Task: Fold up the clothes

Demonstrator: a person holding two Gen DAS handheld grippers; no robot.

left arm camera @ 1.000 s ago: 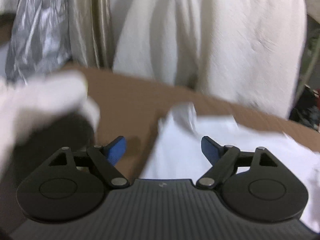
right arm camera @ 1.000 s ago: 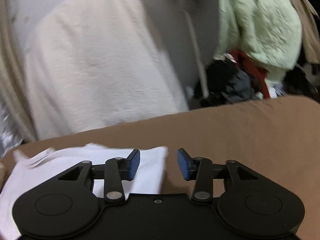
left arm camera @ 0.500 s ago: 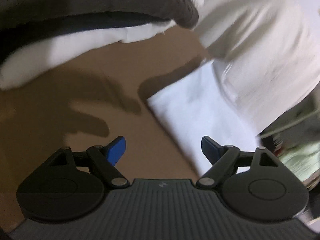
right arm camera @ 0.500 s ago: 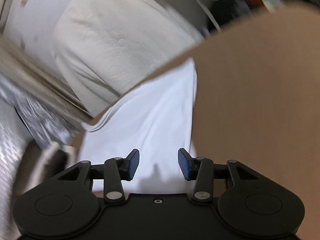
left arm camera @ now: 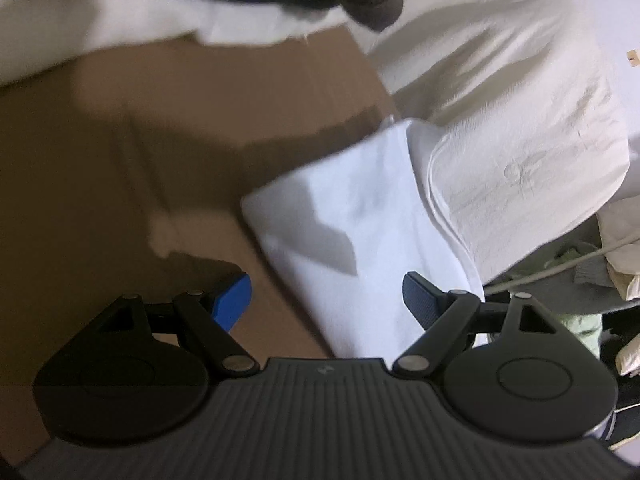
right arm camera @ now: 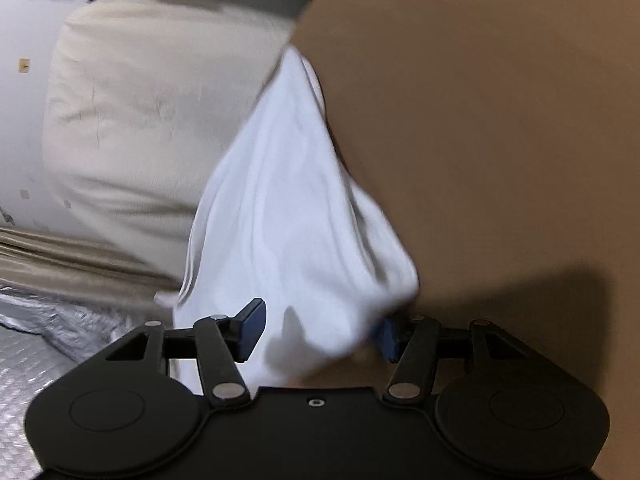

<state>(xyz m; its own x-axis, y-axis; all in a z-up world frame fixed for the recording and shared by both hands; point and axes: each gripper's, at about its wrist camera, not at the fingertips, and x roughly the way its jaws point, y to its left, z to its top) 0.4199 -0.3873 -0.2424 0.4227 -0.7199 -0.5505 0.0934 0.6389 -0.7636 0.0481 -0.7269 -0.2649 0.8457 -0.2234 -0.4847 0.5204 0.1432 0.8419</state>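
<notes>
White cloth lying folded on brown table, beside cream pillow. Left gripper wide, empty. Right gripper just opening, cloth loose between jaws. No readable writing.

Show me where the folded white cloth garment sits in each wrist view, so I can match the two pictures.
Left wrist: the folded white cloth garment runs from centre down toward the right blue pad, along the brown surface's edge.
Right wrist: the garment fills the centre, its near end between the open blue pads.
Shared landmark: the cream padded cushion, right of the garment in the left view, left of it in the right view.
</notes>
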